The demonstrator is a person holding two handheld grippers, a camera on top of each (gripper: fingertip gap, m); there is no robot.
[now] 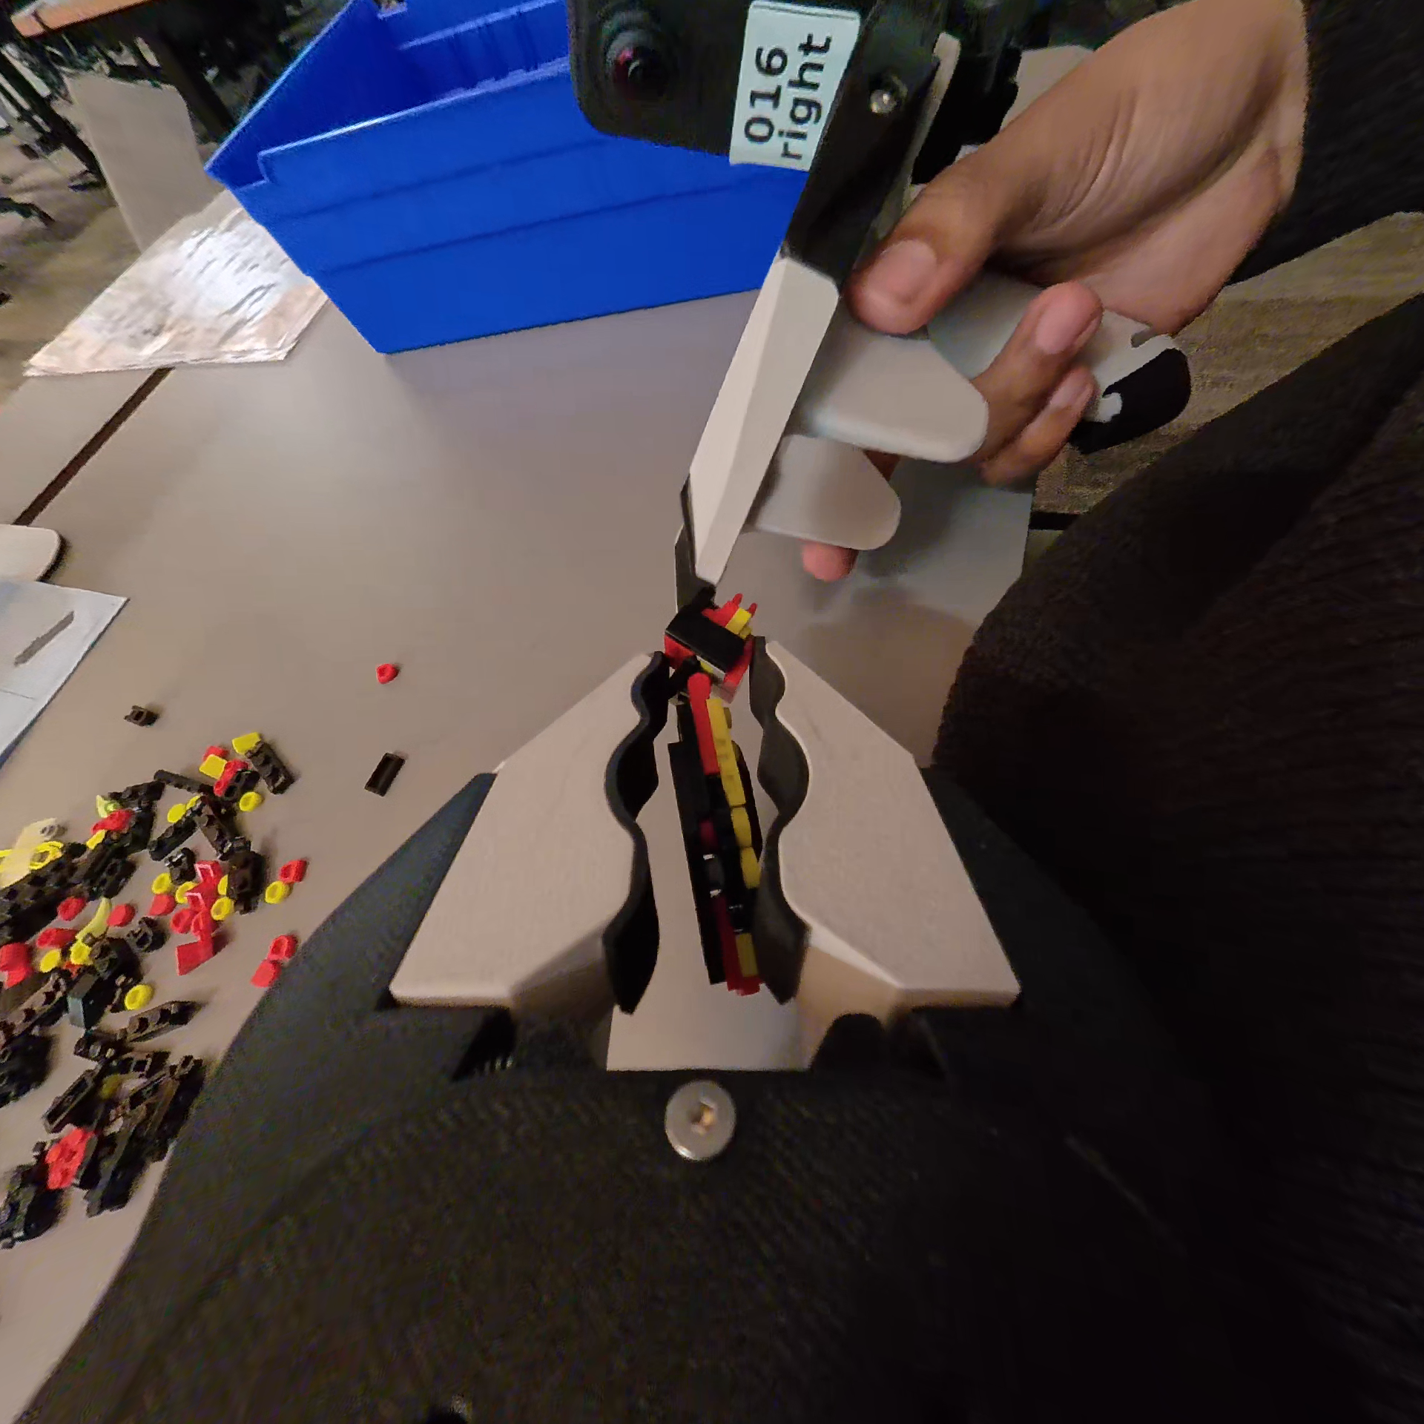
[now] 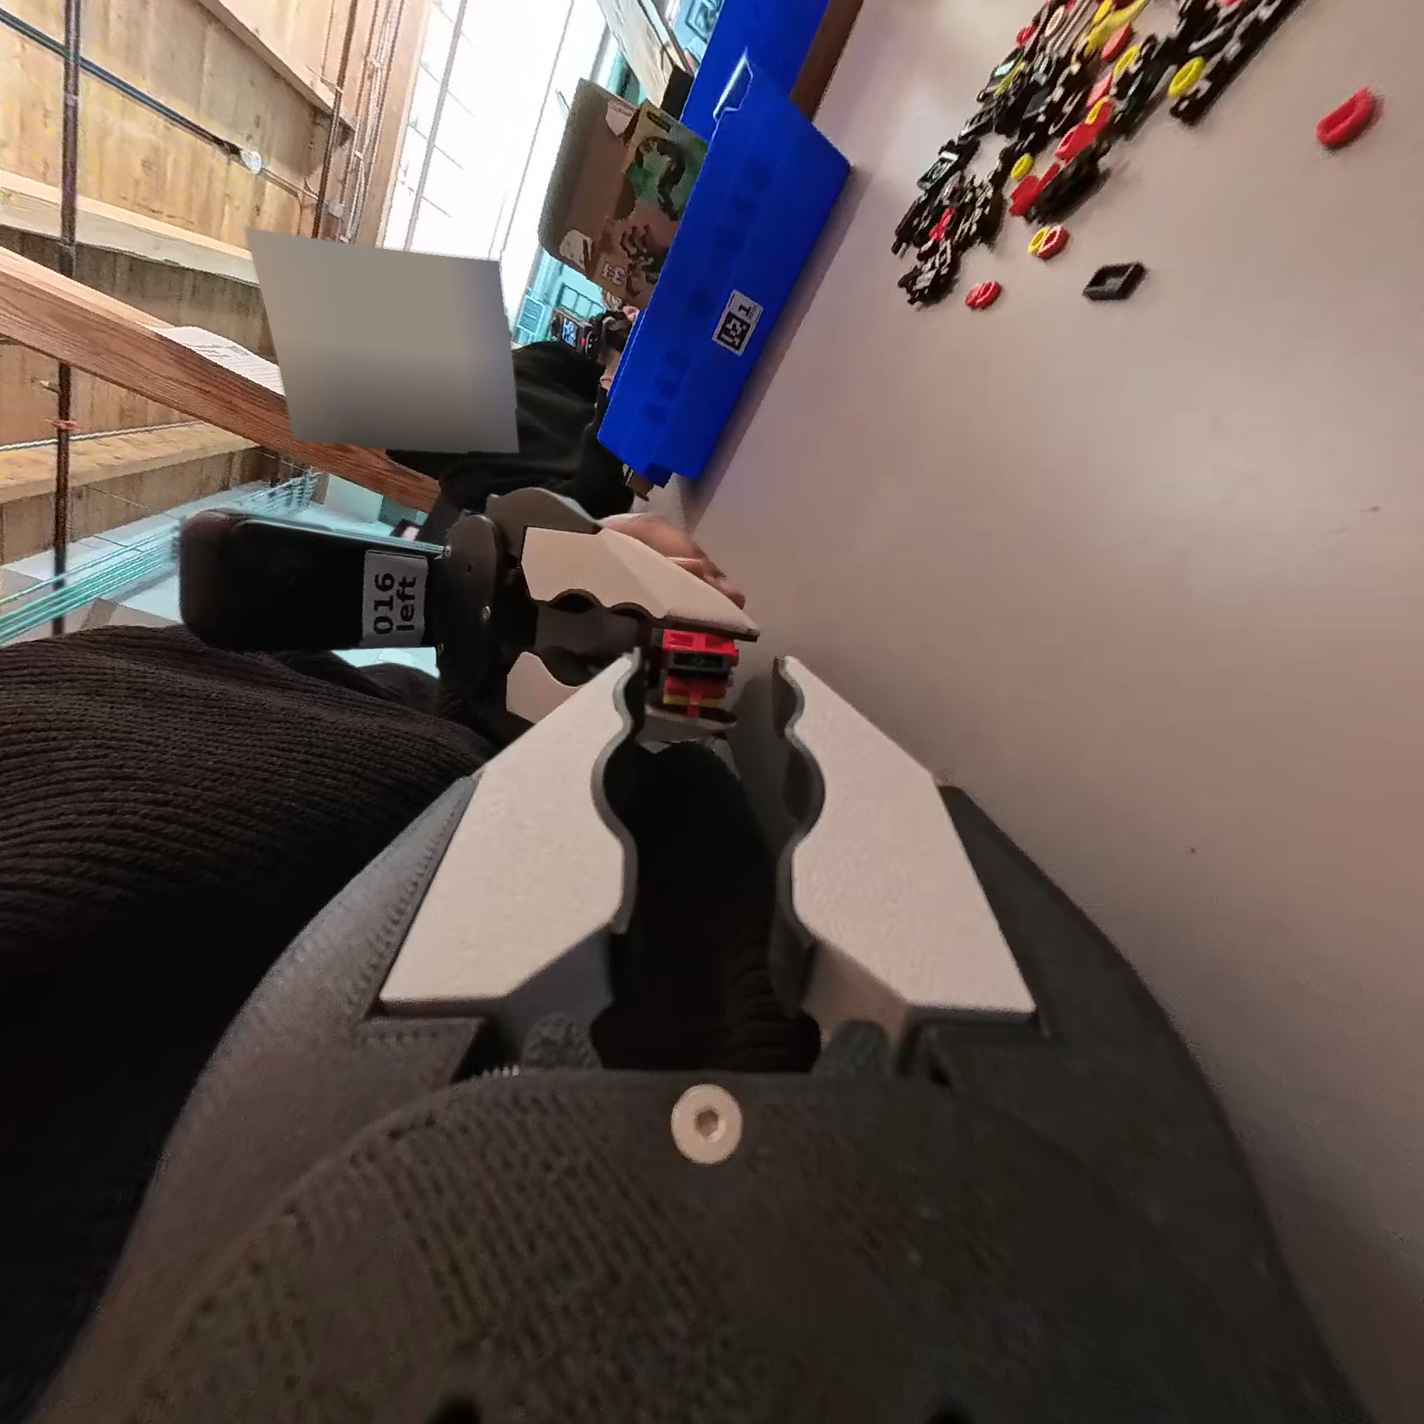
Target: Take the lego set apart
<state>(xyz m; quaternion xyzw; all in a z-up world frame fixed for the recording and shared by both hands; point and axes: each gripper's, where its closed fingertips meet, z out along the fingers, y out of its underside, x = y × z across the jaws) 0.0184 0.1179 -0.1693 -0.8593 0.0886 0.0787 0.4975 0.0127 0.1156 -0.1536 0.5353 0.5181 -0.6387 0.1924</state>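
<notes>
My left gripper point(image 1: 709, 663) is shut on the lego assembly point(image 1: 720, 817), a long strip of black, red and yellow bricks lying between its pads, held above the grey table point(image 1: 462, 539). A black brick point(image 1: 703, 639) sticks out past the fingertips. My right gripper point(image 1: 697, 586) comes down from above, its tip at that brick. In the right wrist view, the right gripper point(image 2: 705, 670) is open. The assembly's end point(image 2: 693, 655) sits between its tips, with a gap on the right side. The left gripper's finger point(image 2: 655, 586) lies behind the assembly.
A pile of loose black, red and yellow pieces point(image 1: 131, 925) lies on the table at the left, also in the right wrist view point(image 2: 1063, 139). A blue bin point(image 1: 501, 216) stands at the back. A crinkled plastic bag point(image 1: 185, 300) and a sheet of paper point(image 1: 38, 647) lie at the left. Only a small space, under 4 cm, lies between the two pairs of fingers.
</notes>
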